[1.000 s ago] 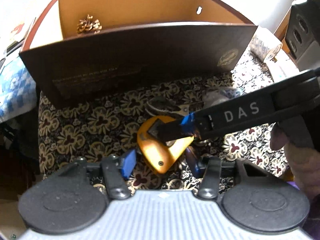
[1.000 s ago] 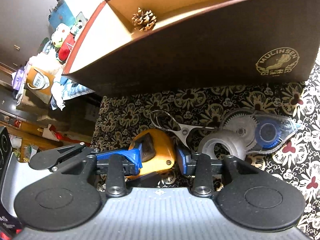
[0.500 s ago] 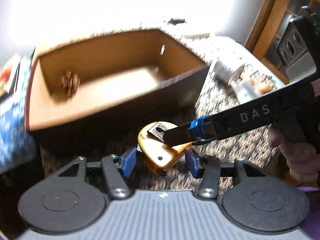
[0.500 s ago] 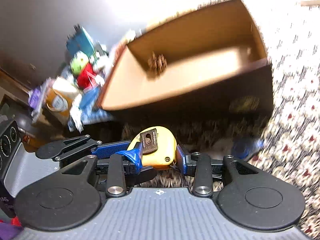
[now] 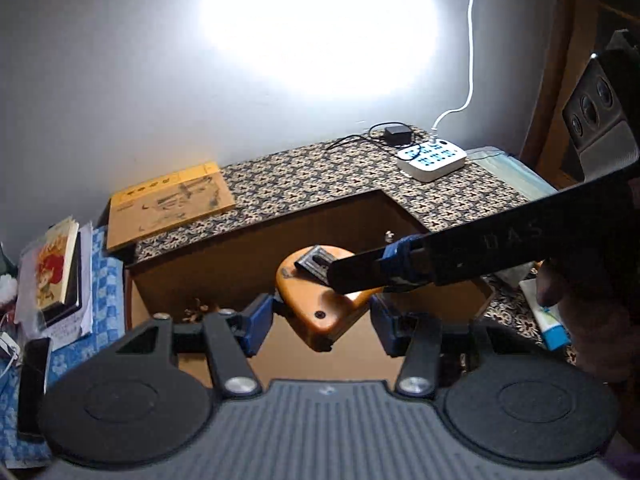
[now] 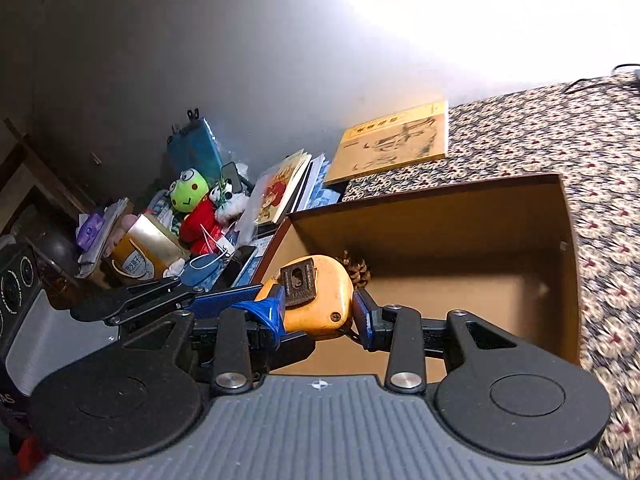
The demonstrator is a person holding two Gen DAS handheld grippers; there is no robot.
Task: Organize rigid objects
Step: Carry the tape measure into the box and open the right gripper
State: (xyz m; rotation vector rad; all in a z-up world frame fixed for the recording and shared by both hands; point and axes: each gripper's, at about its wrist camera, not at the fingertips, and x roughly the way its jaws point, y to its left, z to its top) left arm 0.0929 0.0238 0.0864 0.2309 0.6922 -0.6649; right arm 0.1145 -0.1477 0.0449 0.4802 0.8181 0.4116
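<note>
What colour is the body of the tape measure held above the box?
Yellow-orange, with a dark metal clip; the tape measure shows best in the right wrist view.

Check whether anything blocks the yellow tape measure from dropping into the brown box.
Nothing visible does. The tape measure, gripped between both grippers, hangs over the open box. Only a pine cone lies inside, at the far left corner beside the drop path.

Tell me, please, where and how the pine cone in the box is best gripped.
Probably across its scaly middle, coming straight down: the pine cone sits on the box floor by the left wall, so walls block a sideways approach. The tape measure hides part of it.
</note>
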